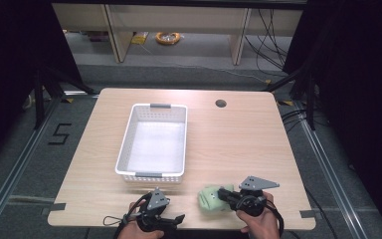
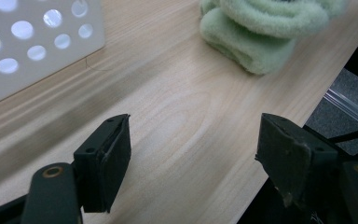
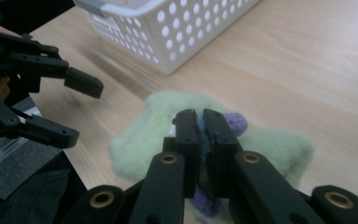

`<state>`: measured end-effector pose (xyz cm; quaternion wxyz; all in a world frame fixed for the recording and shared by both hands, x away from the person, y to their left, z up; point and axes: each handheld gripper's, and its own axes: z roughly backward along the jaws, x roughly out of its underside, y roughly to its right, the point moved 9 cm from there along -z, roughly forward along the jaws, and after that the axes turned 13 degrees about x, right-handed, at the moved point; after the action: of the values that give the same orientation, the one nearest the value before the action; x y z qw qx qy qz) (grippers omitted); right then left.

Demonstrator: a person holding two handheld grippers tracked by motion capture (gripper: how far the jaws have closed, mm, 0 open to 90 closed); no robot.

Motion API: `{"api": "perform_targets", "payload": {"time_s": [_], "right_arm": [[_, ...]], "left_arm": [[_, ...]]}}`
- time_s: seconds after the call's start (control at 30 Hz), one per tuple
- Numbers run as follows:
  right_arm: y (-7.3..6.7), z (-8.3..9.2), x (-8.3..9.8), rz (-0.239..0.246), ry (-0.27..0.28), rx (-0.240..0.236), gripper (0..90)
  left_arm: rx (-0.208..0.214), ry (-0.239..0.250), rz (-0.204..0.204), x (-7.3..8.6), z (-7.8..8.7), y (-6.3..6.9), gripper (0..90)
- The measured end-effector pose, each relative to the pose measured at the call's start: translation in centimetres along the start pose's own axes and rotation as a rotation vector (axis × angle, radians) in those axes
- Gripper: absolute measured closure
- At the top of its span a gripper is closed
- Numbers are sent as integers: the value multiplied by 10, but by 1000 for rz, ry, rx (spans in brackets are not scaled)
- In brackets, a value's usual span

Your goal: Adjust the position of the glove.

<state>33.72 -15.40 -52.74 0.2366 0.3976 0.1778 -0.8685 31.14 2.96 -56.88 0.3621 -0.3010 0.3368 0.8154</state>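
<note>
Pinching a soft green cloth (image 3: 144,140) near the front edge of the table (image 1: 238,139), the right gripper (image 3: 203,116) has its two black jaws drawn together on the fabric, with a bit of purple showing beside them. The cloth lies on the wood just to the right of the white basket (image 1: 151,142) and closer to the person than its near wall. Left of the cloth, in front of the basket's near wall, the left gripper (image 2: 193,154) hovers over bare wood with its jaws spread wide apart, nothing between them.
</note>
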Motion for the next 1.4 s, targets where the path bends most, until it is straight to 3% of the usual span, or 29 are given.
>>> {"api": "perform_targets", "payload": {"time_s": [0.13,0.17,0.3,0.33,0.37,0.4,0.47,0.5,0.57,0.6,0.67,0.7,0.73,0.8,0.83,0.87,0.9,0.97,1.0,1.07,1.1,1.13,1.17,1.2,1.23,1.3,1.33,1.37,1.4], "right_arm": [[-3,-2,5,-7,-23,-12,854],[-2,-4,8,15,-26,-2,852],[-2,-5,11,11,-41,3,845],[-1,-6,12,12,-44,3,841],[-4,-7,16,-12,-77,4,825],[0,-9,16,18,-60,13,823],[-2,-9,18,7,-72,9,817],[0,-9,18,34,-65,32,794],[0,-9,18,30,-65,28,784],[-1,-10,19,31,-67,4,771],[0,-9,19,12,-77,19,729],[-2,-9,19,-3,-72,6,703],[-2,-7,17,-6,-75,0,649],[0,-4,12,6,-44,7,596],[1,-1,10,-9,-50,8,584],[5,2,7,7,-26,7,578],[7,6,6,-3,-35,20,575],[13,7,4,19,-18,36,575],[26,12,6,31,-38,67,573],[30,13,7,25,-39,62,573],[33,16,10,-18,-65,77,573],[38,15,11,-16,-54,79,570],[43,16,15,-34,-70,76,566],[45,17,16,-29,-85,84,565],[43,16,17,-54,-87,68,563],[42,14,17,-74,-86,54,562],[44,14,18,-56,-96,64,560],[44,10,17,-42,-76,53,558],[42,9,19,-48,-104,51,558]], "left_arm": [[-10,8,-20,-1,0,-1,257],[-10,7,-19,-1,0,-1,257],[-7,4,-17,-1,0,-1,257],[-2,2,2,0,0,0,257],[-5,3,-7,0,0,0,257],[-10,9,-19,-1,-1,-1,257],[-8,8,-19,-2,-1,-1,257],[-28,-9,-29,-1,0,-3,257],[-18,-1,-26,-2,0,-2,257],[-5,15,-14,-3,-1,0,257],[-25,0,-8,-1,0,-3,257],[-4,-11,-6,-2,1,-2,257],[-22,6,-14,-4,0,-3,257],[2,29,-1,-7,-1,0,257],[14,40,10,-9,-2,2,258],[15,29,17,-8,-3,3,258],[23,13,-3,-8,-3,3,259],[32,5,0,-7,-4,5,259],[47,16,40,-7,-9,8,261],[43,5,20,-8,-9,6,263],[59,7,52,-9,-11,9,263],[58,35,48,-14,-14,11,267],[64,15,35,-15,-13,11,274],[79,39,57,-21,-17,14,278],[87,47,66,-25,-18,16,281],[95,51,59,-32,-21,18,286],[91,46,52,-35,-22,18,291],[98,56,73,-39,-25,21,295],[95,62,64,-42,-27,21,298]]}}
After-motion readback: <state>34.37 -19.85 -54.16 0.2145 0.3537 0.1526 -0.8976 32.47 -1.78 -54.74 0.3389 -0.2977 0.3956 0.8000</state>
